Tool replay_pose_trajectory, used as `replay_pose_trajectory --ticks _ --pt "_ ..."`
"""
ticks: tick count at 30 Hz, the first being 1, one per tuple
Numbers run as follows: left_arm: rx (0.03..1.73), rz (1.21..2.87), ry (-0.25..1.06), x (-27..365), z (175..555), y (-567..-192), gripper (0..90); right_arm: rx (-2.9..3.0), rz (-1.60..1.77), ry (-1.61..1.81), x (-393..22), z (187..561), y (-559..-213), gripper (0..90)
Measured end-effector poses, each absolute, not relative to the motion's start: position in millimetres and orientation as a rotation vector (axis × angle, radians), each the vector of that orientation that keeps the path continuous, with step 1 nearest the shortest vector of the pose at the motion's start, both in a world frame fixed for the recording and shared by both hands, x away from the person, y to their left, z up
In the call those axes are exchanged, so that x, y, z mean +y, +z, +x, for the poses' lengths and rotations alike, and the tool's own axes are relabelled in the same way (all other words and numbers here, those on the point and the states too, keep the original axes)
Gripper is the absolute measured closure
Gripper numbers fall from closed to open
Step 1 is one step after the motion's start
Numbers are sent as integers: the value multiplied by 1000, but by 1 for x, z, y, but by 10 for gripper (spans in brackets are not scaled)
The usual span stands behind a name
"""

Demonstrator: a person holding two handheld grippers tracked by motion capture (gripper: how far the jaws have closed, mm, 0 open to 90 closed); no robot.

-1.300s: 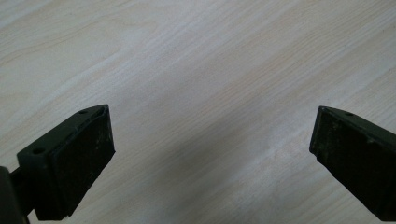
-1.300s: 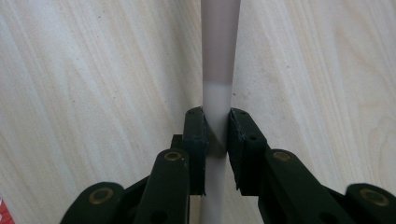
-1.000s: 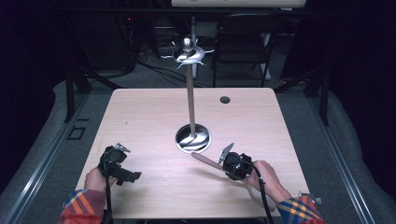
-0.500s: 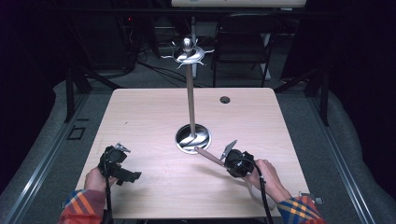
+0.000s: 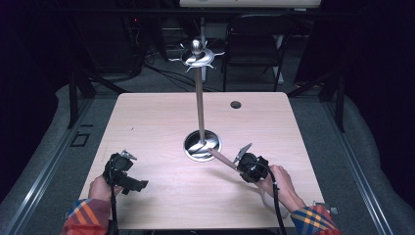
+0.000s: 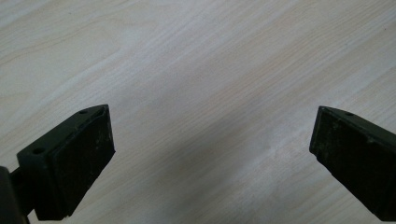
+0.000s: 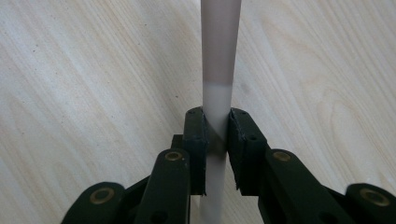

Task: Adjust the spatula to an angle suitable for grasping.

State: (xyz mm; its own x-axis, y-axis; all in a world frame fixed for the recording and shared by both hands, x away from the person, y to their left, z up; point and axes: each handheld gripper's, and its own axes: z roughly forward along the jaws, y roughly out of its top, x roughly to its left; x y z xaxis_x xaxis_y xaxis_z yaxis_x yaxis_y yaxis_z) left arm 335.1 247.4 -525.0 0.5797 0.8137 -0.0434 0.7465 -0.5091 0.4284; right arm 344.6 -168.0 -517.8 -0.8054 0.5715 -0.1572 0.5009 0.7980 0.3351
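The right gripper (image 5: 238,161), sitting near the desk's (image 5: 156,122) front right part, is clamping a long slim utensil handle (image 5: 222,158) between its fingers (image 7: 195,140). In the right gripper view the pale handle (image 7: 218,70) is running straight up between the two pads, which are pressing on it from both sides. Seen from the high view, the handle's long axis is lying almost flat and slanting from the gripper up and to the left, toward the desk's centre, with its far end pointing into the round metal base (image 5: 202,145) of the utensil stand. That far end is resting at or just over the base's rim (whether it is touching the metal I cannot tell).

The stand's thin upright pole (image 5: 199,105) is rising from that base, directly beyond the handle's tip, and is carrying a shiny crown of hooks (image 5: 196,55) at its top. A small round hole (image 5: 236,104) is sitting in the desk near its back right edge, well apart from everything.

The left gripper (image 5: 128,177) is resting near the front left corner, well apart from the stand. In the left gripper view its fingers (image 6: 77,158) are standing wide apart over bare wood, holding nothing.
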Motion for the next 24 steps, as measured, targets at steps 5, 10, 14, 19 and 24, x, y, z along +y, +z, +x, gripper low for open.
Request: replay_pose_trajectory --ticks 5,10,14,19,24 --pt "1259 2412 229 247 335 -525 0 2717 853 422 -170 346 -517 780" --pt "1258 2413 231 247 335 -525 0 2689 884 433 -175 349 -513 781" --pt "1258 2414 231 247 335 -525 0 2671 903 466 -177 349 -511 781" --pt "1256 2415 231 247 335 -525 0 2650 918 479 -182 350 -506 781" --pt "1254 2415 231 247 335 -525 0 2635 929 488 -184 349 -504 781"
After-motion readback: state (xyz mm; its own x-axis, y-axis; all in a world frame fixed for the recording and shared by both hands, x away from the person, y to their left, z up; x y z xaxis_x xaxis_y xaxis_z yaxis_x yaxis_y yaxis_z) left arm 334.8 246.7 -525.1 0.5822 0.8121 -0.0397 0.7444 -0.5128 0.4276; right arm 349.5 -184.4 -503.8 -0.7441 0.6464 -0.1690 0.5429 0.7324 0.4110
